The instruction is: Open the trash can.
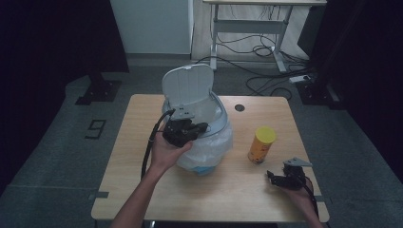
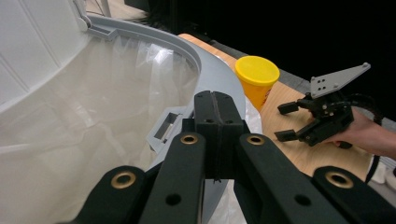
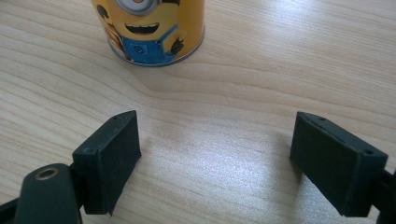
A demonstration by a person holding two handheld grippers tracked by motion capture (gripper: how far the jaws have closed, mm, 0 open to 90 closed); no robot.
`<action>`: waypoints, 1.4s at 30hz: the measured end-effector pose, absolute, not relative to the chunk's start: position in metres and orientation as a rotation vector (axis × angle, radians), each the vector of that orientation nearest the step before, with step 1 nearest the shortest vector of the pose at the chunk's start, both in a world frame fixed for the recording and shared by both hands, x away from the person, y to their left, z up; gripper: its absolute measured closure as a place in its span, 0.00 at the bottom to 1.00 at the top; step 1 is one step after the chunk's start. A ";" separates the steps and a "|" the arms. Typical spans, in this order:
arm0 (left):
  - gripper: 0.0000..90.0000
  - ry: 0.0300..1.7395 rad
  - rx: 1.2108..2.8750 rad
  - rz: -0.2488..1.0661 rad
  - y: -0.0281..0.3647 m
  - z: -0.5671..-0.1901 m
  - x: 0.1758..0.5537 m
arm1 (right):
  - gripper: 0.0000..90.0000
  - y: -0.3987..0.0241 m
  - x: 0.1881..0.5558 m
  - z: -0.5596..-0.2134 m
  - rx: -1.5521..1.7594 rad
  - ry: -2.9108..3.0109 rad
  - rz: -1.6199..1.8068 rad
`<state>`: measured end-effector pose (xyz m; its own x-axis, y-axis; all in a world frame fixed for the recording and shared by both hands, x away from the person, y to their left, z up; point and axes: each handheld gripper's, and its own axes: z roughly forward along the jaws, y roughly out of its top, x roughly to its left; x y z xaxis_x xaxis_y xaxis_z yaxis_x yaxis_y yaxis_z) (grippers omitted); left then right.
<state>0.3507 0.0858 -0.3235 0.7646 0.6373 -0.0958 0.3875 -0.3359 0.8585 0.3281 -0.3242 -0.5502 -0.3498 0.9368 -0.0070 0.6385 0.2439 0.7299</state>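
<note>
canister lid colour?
Yellow lid on the yellow canister; clearest in the left gripper view.

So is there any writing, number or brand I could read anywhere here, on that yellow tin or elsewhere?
"9": a dark numeral marked on the grey floor left of the light wooden table.
Yellow round tin with the yellow lid: printed with a cartoon face in blue overalls, with no words readable; in the high view its label is too small to read.
White plastic lidded bin with a clear liner: no text visible.
The black grippers carry no readable marks.
</note>
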 end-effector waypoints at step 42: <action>0.61 0.887 1.893 0.470 0.185 -0.344 0.300 | 0.17 -0.325 0.328 -0.550 1.442 2.075 0.896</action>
